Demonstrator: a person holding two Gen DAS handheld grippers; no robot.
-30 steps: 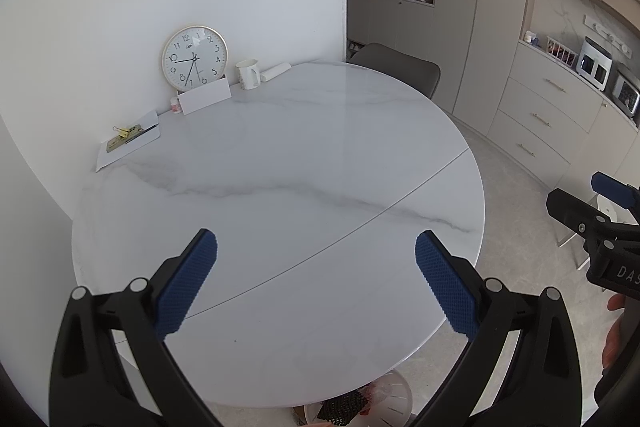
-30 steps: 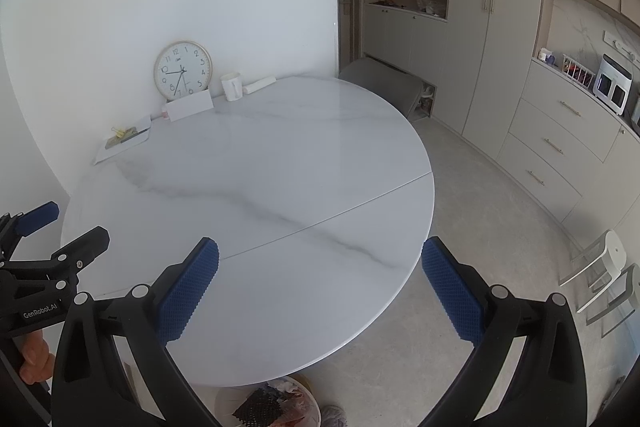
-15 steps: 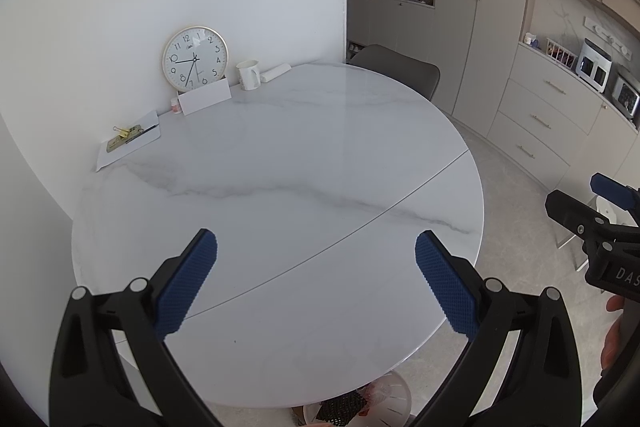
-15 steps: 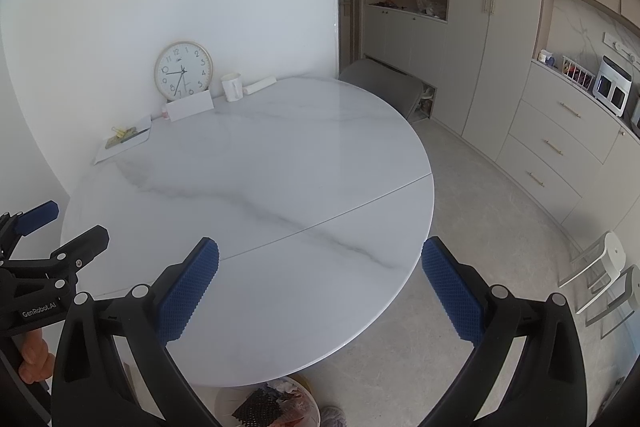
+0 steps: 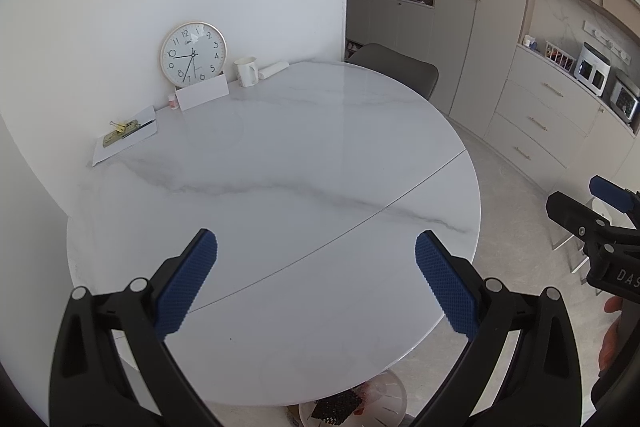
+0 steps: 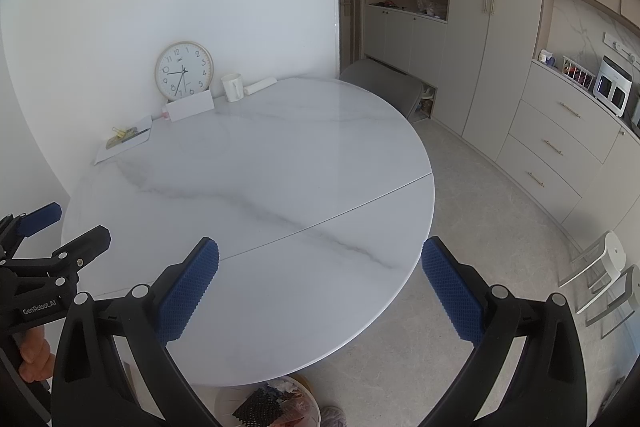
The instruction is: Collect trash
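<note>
Nothing has moved since the earlier frames: the left gripper (image 5: 316, 283) and right gripper (image 6: 320, 287) hover side by side above the near edge of the round marble table (image 5: 280, 155), jaws spread wide and empty. A clock (image 5: 193, 53), mug (image 5: 245, 71), white card (image 5: 202, 93) and clipboard (image 5: 126, 134) line the far wall. Below the table's near rim, a trash bin (image 6: 276, 405) holds scraps; the right wrist view shows more of it, plus a white stool (image 6: 608, 267).

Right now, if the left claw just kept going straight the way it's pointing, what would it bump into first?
Probably the bare marble tabletop. The left claw hangs open above its near edge, angled down at it, with nothing between. The clock and mug sit far back by the wall; depth is hard to judge.
</note>
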